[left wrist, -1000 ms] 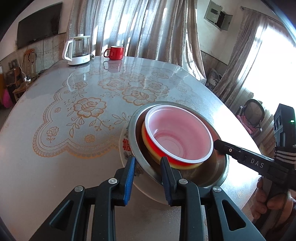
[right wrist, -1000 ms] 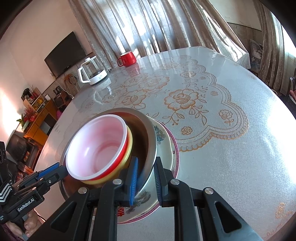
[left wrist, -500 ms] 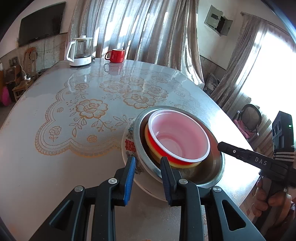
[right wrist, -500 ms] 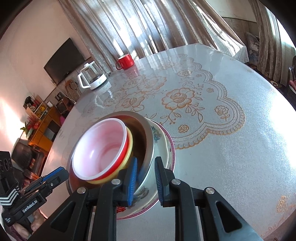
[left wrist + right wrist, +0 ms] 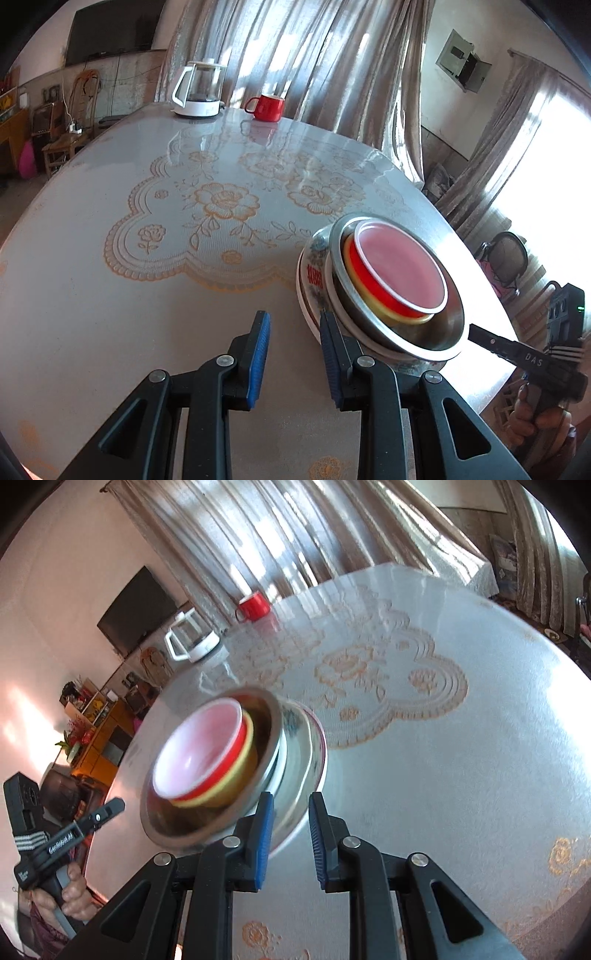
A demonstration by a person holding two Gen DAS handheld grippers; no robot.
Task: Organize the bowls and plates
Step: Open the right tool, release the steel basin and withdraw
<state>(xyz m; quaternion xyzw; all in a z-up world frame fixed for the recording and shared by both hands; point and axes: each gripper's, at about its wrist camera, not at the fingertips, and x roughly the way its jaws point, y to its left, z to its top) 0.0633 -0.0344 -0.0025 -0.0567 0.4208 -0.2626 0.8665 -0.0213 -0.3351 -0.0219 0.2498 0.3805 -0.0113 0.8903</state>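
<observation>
Steel bowl (image 5: 439,332) | nested stack (tilted) | on table (image 5: 147,295)

one stack of dishes near the table's edge: a flowery plate (image 5: 314,275) with red writing at the bottom, a shiny metal bowl (image 5: 439,332) in it, then a yellow bowl (image 5: 373,301), then a red bowl (image 5: 400,271), pink inside, on top. all nested, upright, empty.

Round table (image 5: 110,295) under a glossy cloth with orange lace-flower print, sheer curtains (image 5: 314,55) glowing with daylight, dark wall-mounted television (image 5: 110,29), open wall box (image 5: 463,66), wooden chair (image 5: 62,144), orange cabinet (image 5: 99,738), bright window (image 5: 546,177) at right
</observation>
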